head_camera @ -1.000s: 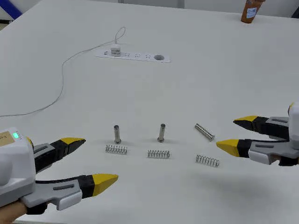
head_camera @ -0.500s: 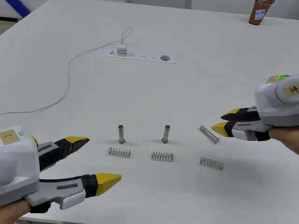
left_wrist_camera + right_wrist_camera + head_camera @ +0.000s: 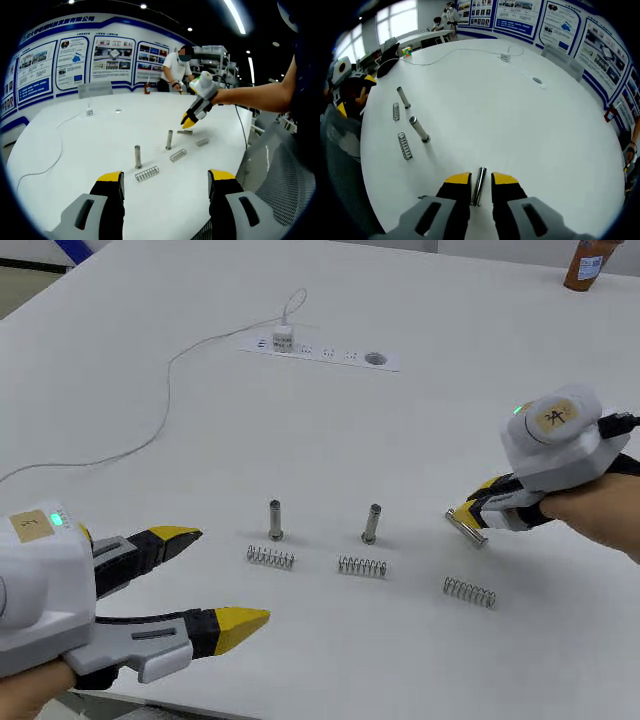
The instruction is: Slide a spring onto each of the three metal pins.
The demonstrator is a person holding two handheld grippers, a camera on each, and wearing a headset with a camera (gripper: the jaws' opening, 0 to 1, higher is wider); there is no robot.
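Yellow-tipped right hand-held gripper [image 3: 480, 177] (angled down) astride pin [image 3: 467, 529]

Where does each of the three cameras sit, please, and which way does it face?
Head view: headset, looking forward and down at the table; left gripper, right gripper, a hand show.
Left gripper view: rides that gripper, faces the upright pins and right gripper; own jaws below.
Right gripper view: rides that gripper, faces along the lying pin; own jaws astride it.
Shared: both gripper views show the upright pins.
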